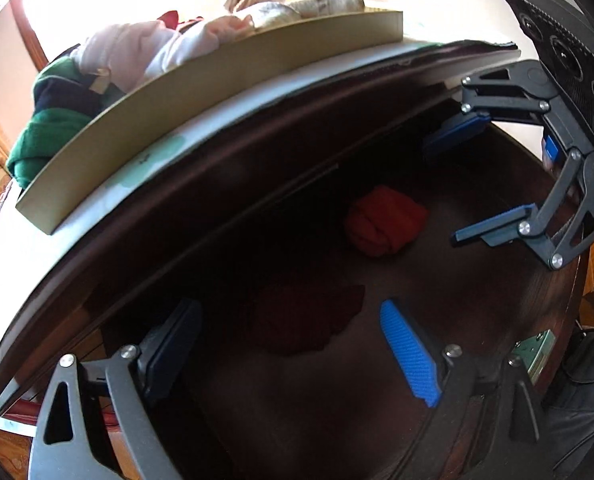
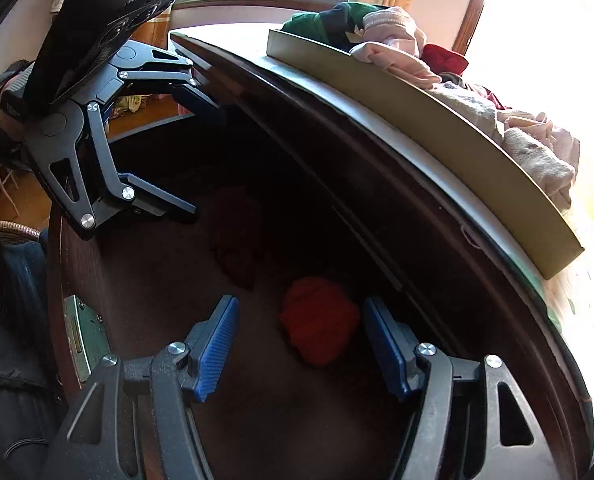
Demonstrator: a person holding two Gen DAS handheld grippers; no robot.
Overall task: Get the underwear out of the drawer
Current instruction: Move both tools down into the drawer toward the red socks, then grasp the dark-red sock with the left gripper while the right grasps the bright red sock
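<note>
I see my left tongs point(image 1: 293, 354) and right tongs point(image 2: 301, 350) spread wide over the drawer point(image 2: 153, 280), which holds red underwear point(image 2: 319, 330) and dark underwear point(image 1: 307, 322).

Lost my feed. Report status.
Left gripper and right gripper open, empty. Bright red bundled cloth and dark maroon crumpled cloth lie in dark wooden drawer. Nothing blocking.

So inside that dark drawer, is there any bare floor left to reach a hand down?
Yes. The drawer floor is bare near its front wall, and between the red bundle and the darker maroon garment. The box on top is crowded with heaped clothes.
</note>
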